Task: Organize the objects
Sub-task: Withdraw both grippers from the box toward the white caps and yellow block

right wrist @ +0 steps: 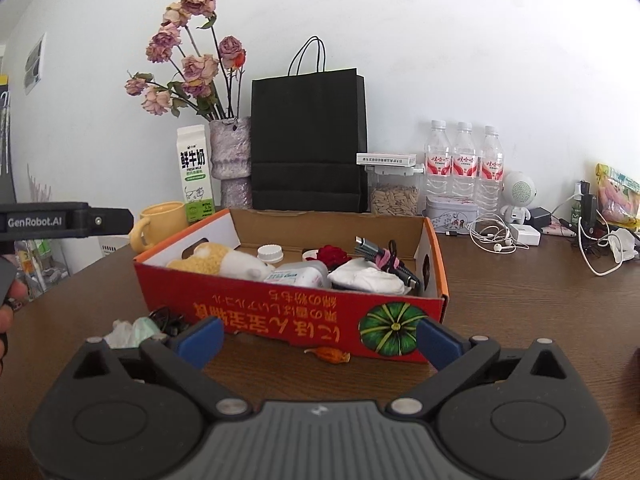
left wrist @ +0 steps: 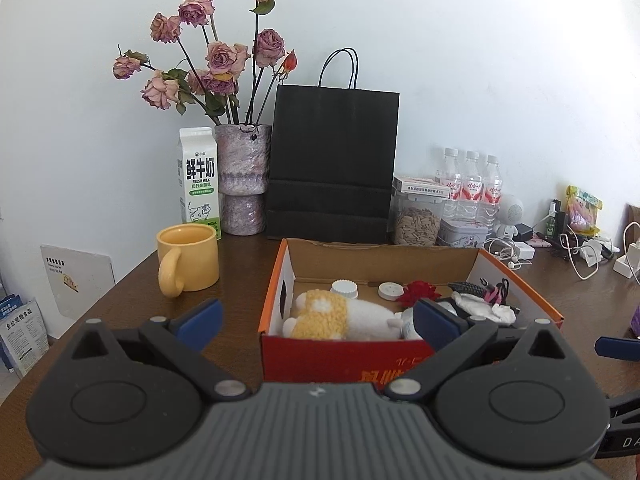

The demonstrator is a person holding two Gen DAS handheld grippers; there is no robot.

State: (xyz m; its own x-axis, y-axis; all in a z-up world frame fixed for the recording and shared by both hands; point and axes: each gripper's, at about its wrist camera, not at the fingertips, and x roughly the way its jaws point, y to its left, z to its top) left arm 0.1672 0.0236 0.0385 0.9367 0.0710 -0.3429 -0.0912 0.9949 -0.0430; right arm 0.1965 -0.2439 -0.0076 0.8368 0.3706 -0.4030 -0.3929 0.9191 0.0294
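A red and orange cardboard box [left wrist: 344, 354] [right wrist: 280, 316] stands open on the brown table. Inside lie a yellow and white plush toy [left wrist: 340, 316] [right wrist: 224, 262], a white bottle [right wrist: 296, 274], a red flower [left wrist: 420, 294] [right wrist: 332, 256], a white cloth [right wrist: 368, 280] and a braided cable [right wrist: 380, 260]. In front of the box lie an orange wrapper [right wrist: 330, 355] and crumpled tissue [right wrist: 132, 330]. My left gripper [left wrist: 318, 322] is open at the box's near left corner, holding nothing. My right gripper [right wrist: 320, 340] is open and empty before the box's long side.
A yellow mug [left wrist: 188, 258], milk carton [left wrist: 199, 184], vase of dried roses [left wrist: 244, 184] and black paper bag [left wrist: 332, 168] line the wall. Water bottles [right wrist: 464, 160], a seed jar [right wrist: 394, 198], a tin and tangled chargers [right wrist: 520, 236] crowd the right. The table edge runs along the left.
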